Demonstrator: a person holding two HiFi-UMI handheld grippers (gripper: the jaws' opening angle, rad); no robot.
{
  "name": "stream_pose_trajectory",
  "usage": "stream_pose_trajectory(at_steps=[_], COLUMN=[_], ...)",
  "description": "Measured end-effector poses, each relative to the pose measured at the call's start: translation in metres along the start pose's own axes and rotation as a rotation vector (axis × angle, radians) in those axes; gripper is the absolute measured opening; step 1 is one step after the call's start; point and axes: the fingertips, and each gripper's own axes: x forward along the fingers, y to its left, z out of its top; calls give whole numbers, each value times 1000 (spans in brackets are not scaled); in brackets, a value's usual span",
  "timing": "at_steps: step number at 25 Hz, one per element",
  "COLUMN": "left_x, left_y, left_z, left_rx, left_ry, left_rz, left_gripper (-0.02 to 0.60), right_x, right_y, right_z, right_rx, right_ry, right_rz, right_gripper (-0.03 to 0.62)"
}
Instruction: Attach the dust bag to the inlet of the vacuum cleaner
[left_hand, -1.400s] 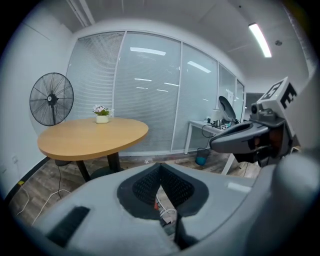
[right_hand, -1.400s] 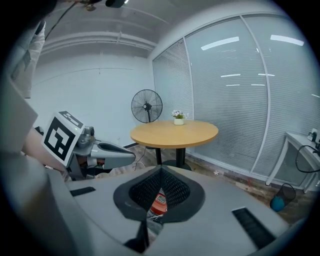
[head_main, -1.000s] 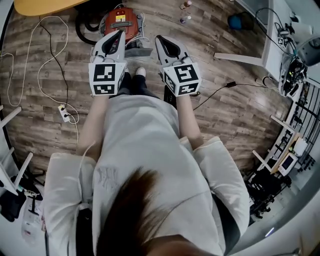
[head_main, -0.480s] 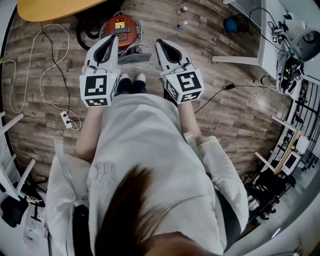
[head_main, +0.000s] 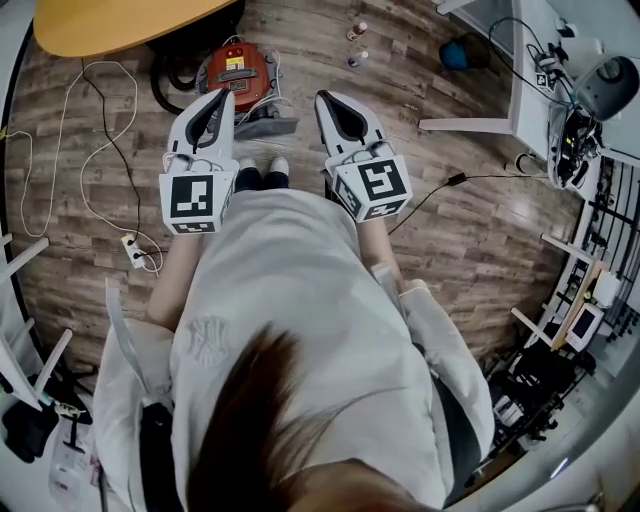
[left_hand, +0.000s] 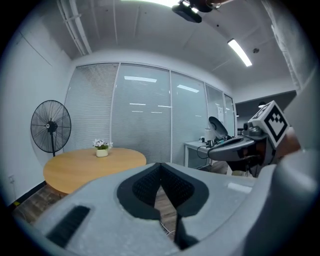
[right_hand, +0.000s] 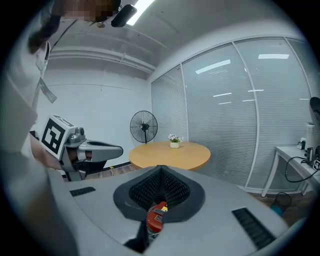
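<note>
The red vacuum cleaner (head_main: 233, 68) lies on the wooden floor at the top of the head view, and it shows small through the gap under the right jaws (right_hand: 156, 219). A flat grey piece (head_main: 270, 127) lies against its near side; I cannot tell whether this is the dust bag. My left gripper (head_main: 222, 97) (left_hand: 160, 165) is held in the air short of the vacuum, shut and empty. My right gripper (head_main: 322, 98) (right_hand: 160, 167) hangs beside it to the right, also shut with nothing in it. Both point nearly level across the room.
A round wooden table (head_main: 120, 20) (right_hand: 170, 154) with a small flower pot stands behind the vacuum, with a standing fan (right_hand: 143, 125) beyond it. A white cable and power strip (head_main: 132, 250) lie on the floor at left. A white desk (head_main: 560, 80) with cables stands at right.
Both grippers have risen, staying shut and empty. In the head view the vacuum now lies a little higher and further from the jaws.
</note>
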Motion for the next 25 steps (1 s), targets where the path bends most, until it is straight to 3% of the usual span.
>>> stream_pose_trajectory(at_steps=[25], left_x=[16], left_y=[3], left_z=[4], left_rx=[18], left_ry=[-6], left_rz=[-2], left_gripper=[17], right_x=[8], right_y=[-7], right_z=[-6], right_rx=[-8], right_ry=[27], right_rz=[-29], right_gripper=[2])
